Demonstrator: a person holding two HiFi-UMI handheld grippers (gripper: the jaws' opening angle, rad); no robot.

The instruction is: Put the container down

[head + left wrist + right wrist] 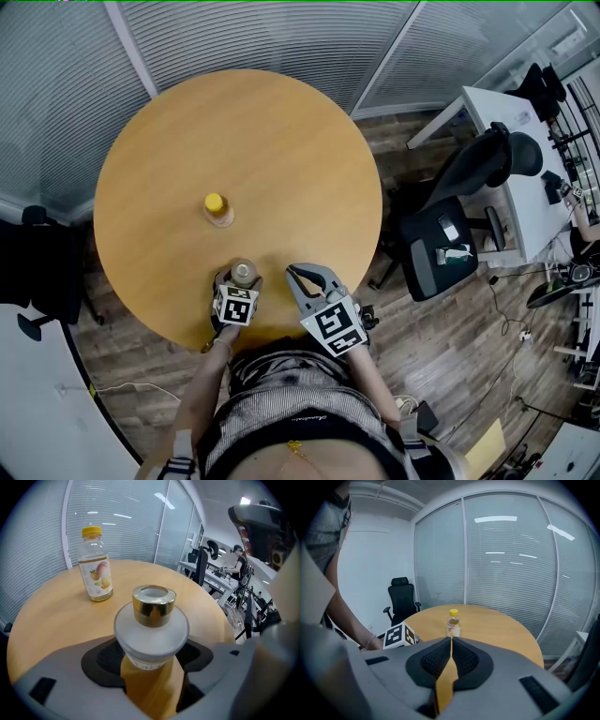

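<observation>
Left hand-held gripper (pixel 152 660): clamped on the sides of the container (pixel 152 630), a frosted white jar with a gold cap.
Container: held upright at the near edge of the counter (pixel 281 150); contact with the wood cannot be told.
Right hand-held gripper (pixel 451 641): jaws pressed together, nothing held between them.
Bottle (pixel 217 208): yellow-capped, upright near the counter's middle, apart from both.

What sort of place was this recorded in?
Most likely an office meeting room: a round wooden table, glass walls with blinds lowered, and a black office chair beside a white desk.
</observation>
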